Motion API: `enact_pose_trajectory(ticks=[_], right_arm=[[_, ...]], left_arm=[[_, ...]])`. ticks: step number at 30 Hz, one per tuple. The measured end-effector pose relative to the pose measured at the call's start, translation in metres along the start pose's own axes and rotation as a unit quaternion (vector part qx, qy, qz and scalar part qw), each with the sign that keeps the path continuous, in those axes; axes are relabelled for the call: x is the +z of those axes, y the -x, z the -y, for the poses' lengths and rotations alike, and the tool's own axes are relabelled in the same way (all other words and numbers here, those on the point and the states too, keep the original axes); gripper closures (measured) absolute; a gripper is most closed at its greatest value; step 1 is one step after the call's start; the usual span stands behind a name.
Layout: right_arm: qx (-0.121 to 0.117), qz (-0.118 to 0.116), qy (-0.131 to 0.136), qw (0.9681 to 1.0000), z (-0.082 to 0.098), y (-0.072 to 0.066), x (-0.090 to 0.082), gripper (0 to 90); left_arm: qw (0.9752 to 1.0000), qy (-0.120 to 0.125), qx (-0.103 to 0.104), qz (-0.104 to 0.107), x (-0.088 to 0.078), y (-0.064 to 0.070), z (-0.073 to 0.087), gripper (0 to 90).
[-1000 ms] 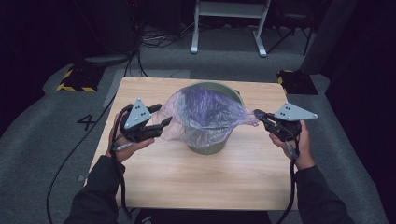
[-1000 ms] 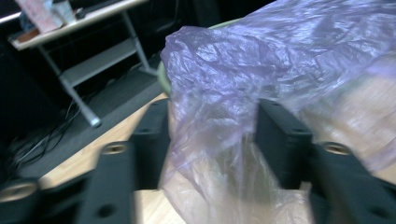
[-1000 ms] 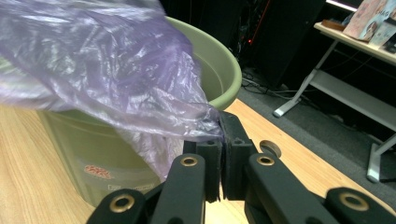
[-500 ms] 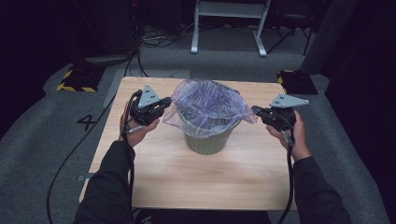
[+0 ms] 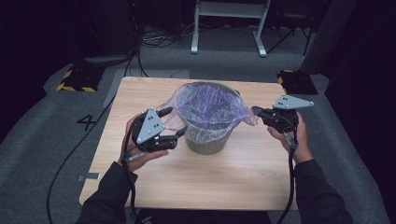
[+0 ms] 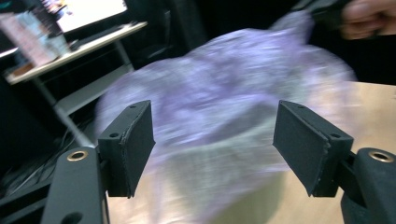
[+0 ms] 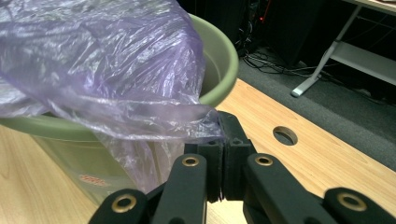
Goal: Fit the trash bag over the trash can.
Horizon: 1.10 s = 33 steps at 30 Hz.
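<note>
A purple bag (image 5: 205,105) lines a green bin (image 5: 205,142) at the bench's (image 5: 261,182) centre. At the bin's three o'clock, the right gripper (image 5: 256,111) pinches the bag's edge. At nine o'clock, the left gripper (image 5: 173,122) has just been opening; its jaws stand wide around the bag's loose edge, pads not pressing it.

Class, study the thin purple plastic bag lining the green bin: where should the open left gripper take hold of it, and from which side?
Grip the loose edge of the thin purple plastic bag overhanging the green bin rim, approaching from the bin's left. That flap hangs free there; the right gripper pinches the opposite edge.
</note>
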State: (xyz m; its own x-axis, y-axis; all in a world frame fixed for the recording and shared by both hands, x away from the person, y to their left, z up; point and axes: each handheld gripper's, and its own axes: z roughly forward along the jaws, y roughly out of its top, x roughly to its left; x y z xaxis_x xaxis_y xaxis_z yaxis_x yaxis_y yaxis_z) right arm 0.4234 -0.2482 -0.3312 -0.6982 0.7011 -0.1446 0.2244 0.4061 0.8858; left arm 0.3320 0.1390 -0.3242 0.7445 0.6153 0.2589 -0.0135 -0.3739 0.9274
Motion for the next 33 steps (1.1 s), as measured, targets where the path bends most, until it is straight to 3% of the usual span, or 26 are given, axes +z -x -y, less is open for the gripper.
enact_pose_trajectory(ticks=[4,7,10,13,15,17,19,20,25,28,30,33], right_arm=[[-0.006,-0.002,-0.001,1.0,-0.003,-0.004,0.001,89.0],[-0.007,-0.005,0.0,1.0,-0.005,-0.006,0.002,88.9],[-0.011,-0.01,-0.002,0.9999,-0.006,-0.008,0.002,88.1],[-0.012,-0.015,-0.002,0.9998,-0.005,-0.009,0.001,86.9],[-0.012,-0.019,-0.004,0.9997,-0.004,-0.011,0.0,85.2],[-0.015,-0.023,-0.003,0.9996,-0.003,-0.012,-0.002,83.1],[-0.016,-0.032,0.0,0.9993,-0.002,-0.013,-0.005,75.4],[-0.021,-0.04,0.0,0.999,-0.002,-0.014,-0.007,68.0],[-0.039,-0.042,0.007,0.9983,-0.002,-0.02,-0.017,35.0],[-0.056,-0.04,0.027,0.9973,-0.004,-0.024,-0.025,25.8],[-0.074,-0.039,0.036,0.9958,-0.006,-0.027,-0.03,24.5],[-0.114,-0.043,0.047,0.9914,-0.011,-0.036,-0.033,22.0]], left_arm=[[0.9983,-0.018,0.033,0.045,0.014,0.027,-0.001,27.0],[0.9966,-0.037,0.036,0.064,0.031,0.037,0.003,24.5],[0.9964,-0.052,0.039,0.054,0.045,0.04,0.008,24.0],[0.9974,-0.05,0.033,0.041,0.05,0.037,0.011,25.7],[0.9973,-0.054,0.044,0.024,0.05,0.036,0.011,38.4],[0.9968,-0.057,0.046,0.034,0.05,0.034,0.012,55.4],[0.9962,-0.065,0.048,0.034,0.051,0.033,0.013,64.3],[0.9957,-0.068,0.05,0.037,0.05,0.032,0.013,70.8],[0.9951,-0.066,0.054,0.049,0.049,0.031,0.014,85.2],[0.9947,-0.066,0.054,0.057,0.05,0.031,0.014,89.1],[0.9941,-0.07,0.057,0.061,0.051,0.032,0.014,89.5],[0.993,-0.075,0.061,0.067,0.053,0.033,0.015,89.6]])
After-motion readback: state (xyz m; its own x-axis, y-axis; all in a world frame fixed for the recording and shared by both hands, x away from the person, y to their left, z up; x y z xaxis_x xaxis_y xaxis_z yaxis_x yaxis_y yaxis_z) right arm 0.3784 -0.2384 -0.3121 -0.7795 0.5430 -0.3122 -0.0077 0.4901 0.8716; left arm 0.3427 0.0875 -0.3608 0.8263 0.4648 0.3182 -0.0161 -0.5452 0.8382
